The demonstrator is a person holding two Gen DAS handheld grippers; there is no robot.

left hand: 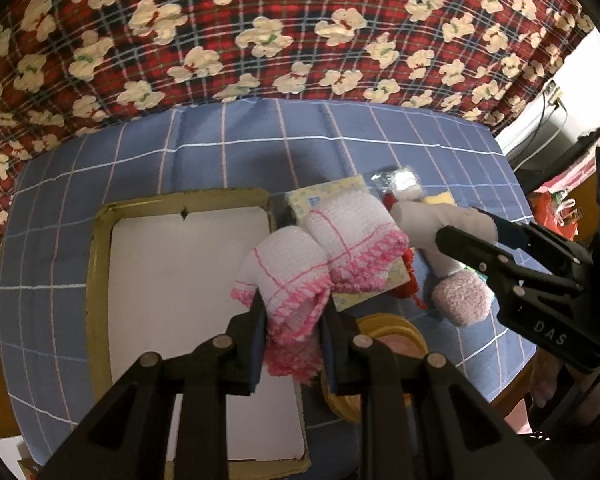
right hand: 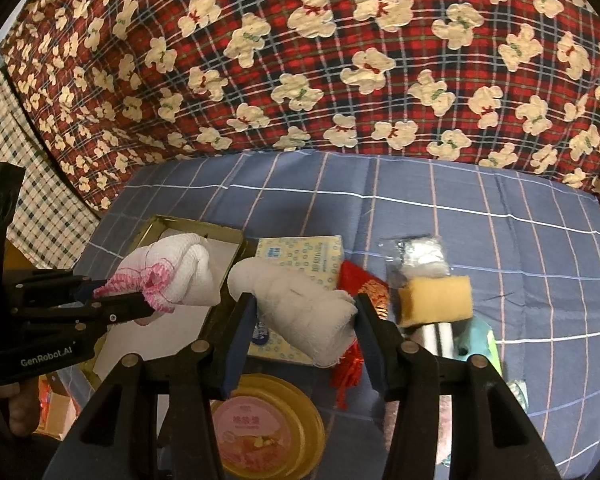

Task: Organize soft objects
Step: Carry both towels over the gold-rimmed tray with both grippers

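My left gripper [left hand: 292, 320] is shut on a white cloth with pink stitched edges [left hand: 288, 276], which bulges forward in two folds over the right edge of a gold tin tray [left hand: 100, 280]. In the right wrist view the same cloth [right hand: 180, 268] hangs from the left gripper [right hand: 128, 292] above the tray [right hand: 156, 224]. My right gripper [right hand: 304, 304] is shut on a plain white rolled cloth [right hand: 300, 316], held above a yellow tissue pack [right hand: 300, 252]. The left wrist view shows the right gripper [left hand: 464, 226] gripping that pale cloth [left hand: 424, 220].
On the blue checked sheet [right hand: 500, 240] lie a red tasselled pouch [right hand: 364, 284], a yellow sponge [right hand: 436, 300], a clear bag [right hand: 416, 252] and a round gold lid with a pink label [right hand: 260, 424]. A pink fluffy piece [left hand: 460, 300] sits nearby. A red plaid blanket [right hand: 300, 80] rises behind.
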